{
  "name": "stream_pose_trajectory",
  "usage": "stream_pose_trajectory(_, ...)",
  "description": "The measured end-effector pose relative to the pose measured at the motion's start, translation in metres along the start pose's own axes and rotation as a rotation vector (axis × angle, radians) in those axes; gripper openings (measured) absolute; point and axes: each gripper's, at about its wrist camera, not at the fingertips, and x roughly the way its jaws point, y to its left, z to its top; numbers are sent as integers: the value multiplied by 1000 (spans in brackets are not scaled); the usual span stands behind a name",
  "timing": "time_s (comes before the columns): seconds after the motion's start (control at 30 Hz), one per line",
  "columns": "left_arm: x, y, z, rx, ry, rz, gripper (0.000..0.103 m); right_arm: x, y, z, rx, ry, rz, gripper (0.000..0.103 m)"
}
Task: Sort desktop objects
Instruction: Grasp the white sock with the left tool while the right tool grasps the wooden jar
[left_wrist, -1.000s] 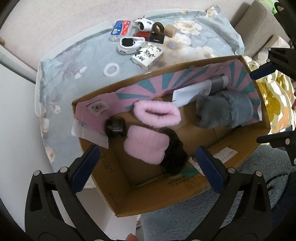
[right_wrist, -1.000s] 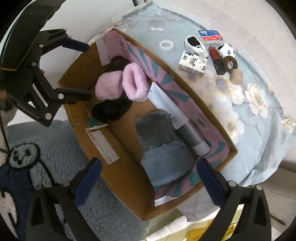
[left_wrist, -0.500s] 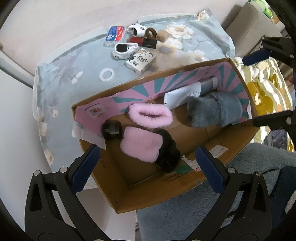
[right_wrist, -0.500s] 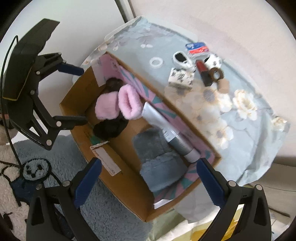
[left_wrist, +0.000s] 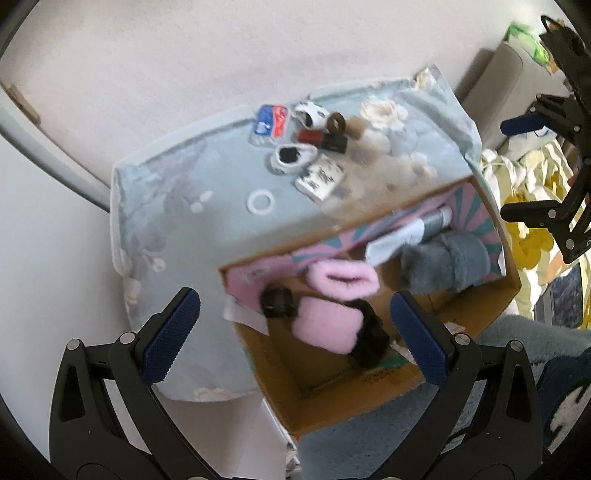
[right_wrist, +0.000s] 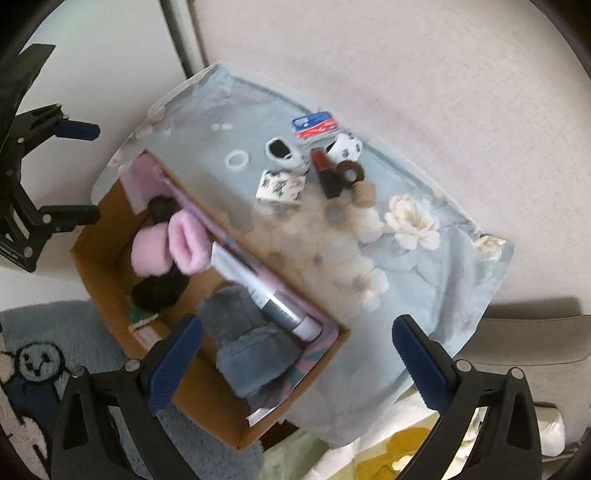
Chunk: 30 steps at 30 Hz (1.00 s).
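Only right wrist shows blue cartoon rug (right_wrist: 37, 369).

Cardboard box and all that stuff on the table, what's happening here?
A person holds two grippers above a cardboard box; both the left gripper and right gripper are open and empty. The box holds pink fuzzy items, a grey fuzzy item and a tube. Small objects, including a white ring and a patterned box, wait on the floral cloth.

The left gripper (left_wrist: 293, 330) hangs wide open above a cardboard box (left_wrist: 332, 402) holding pink fluffy slippers (left_wrist: 328, 325) and a grey slipper (left_wrist: 448, 264) beside a floral-clothed table (left_wrist: 207, 206).
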Motion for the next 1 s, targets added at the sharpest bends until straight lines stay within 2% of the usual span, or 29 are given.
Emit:
stream_pose_trajectory(0.17,-4,20,22,-9,-10,60,103,2,-18,19,60,5,-4,102)
stream_pose_trajectory(0.27,-6,37,38,-50,-16,35,103,-2,-30,32,81,-10,-42,102)
stream_pose_trajectory(0.37,-3,54,54,-99,-27,21,103,-7,-44,42,125,-37,-31,102)
stream_pose_trajectory(0.47,11,71,68,-152,22,15,103,-2,-56,52,157,-47,-20,102)
stream_pose_trajectory(0.57,27,82,78,-191,30,-16,103,11,-66,63,168,-37,-39,102)
stream_pose_trajectory(0.67,46,81,88,-176,48,-26,103,31,-73,71,182,-12,-41,102)
stream_pose_trajectory(0.73,63,72,97,-132,64,-22,103,48,-80,74,197,2,-39,102)
stream_pose_trajectory(0.9,108,50,124,-81,77,24,97,95,-98,80,245,41,-18,102)
stream_pose_trajectory(1.0,139,40,139,-70,111,2,95,119,-106,85,265,60,-3,102)
